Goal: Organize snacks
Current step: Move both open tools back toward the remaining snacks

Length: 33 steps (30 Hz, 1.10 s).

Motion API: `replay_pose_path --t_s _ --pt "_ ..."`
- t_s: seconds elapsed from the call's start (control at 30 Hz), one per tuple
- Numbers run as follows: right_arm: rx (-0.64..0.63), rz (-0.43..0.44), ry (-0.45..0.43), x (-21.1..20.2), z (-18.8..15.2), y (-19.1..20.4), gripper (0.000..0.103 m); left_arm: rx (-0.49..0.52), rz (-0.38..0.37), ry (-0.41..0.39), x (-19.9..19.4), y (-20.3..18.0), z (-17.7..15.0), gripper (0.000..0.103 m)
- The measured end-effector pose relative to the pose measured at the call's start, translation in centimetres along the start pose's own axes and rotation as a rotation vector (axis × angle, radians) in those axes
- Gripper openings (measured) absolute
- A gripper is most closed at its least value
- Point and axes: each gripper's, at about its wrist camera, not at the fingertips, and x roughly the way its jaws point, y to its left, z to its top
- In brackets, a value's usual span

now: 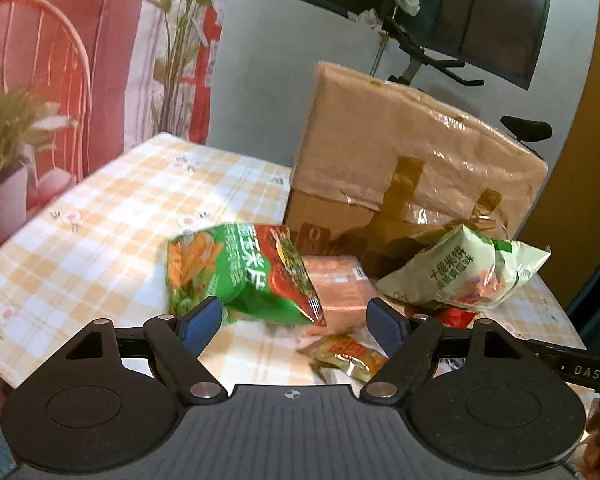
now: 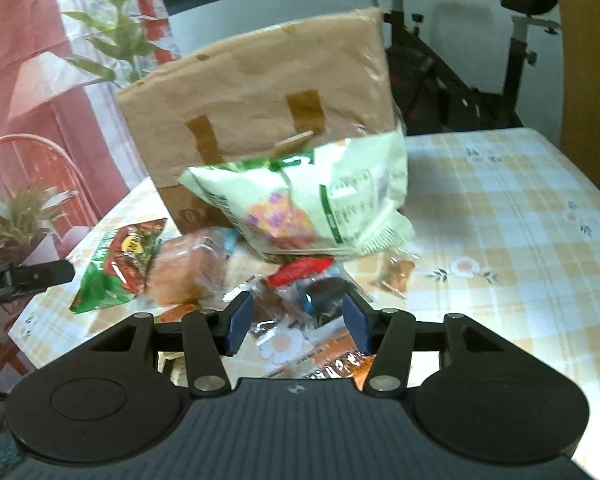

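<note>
Snacks (image 1: 256, 276) heaped on table (image 1: 100, 216); both tongs (image 1: 294, 320) (image 2: 298, 320) angled down, agape.

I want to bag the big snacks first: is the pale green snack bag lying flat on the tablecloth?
No: the pale green snack bag leans against the brown paper bag, propped over smaller snacks.

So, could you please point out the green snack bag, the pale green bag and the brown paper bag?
green snack bag (image 1: 236, 272), left wrist view, middle of its printed front.
pale green bag (image 2: 300, 204), right wrist view, centre of its front.
brown paper bag (image 2: 260, 92), right wrist view, upper front panel.
</note>
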Motion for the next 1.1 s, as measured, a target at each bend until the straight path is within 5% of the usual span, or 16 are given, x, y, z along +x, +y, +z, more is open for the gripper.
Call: replay_pose_path --t_s 0.67,1.1 --pt "-0.046 -0.031 0.014 2.5 -2.0 -0.6 0.053 0.05 -0.067 0.185 6.3 -3.1 -2.5 0.075" --pt "-0.001 -0.062 0.048 1.3 -1.6 -0.9 0.054 0.06 -0.073 0.123 4.9 -2.7 -2.1 0.074"
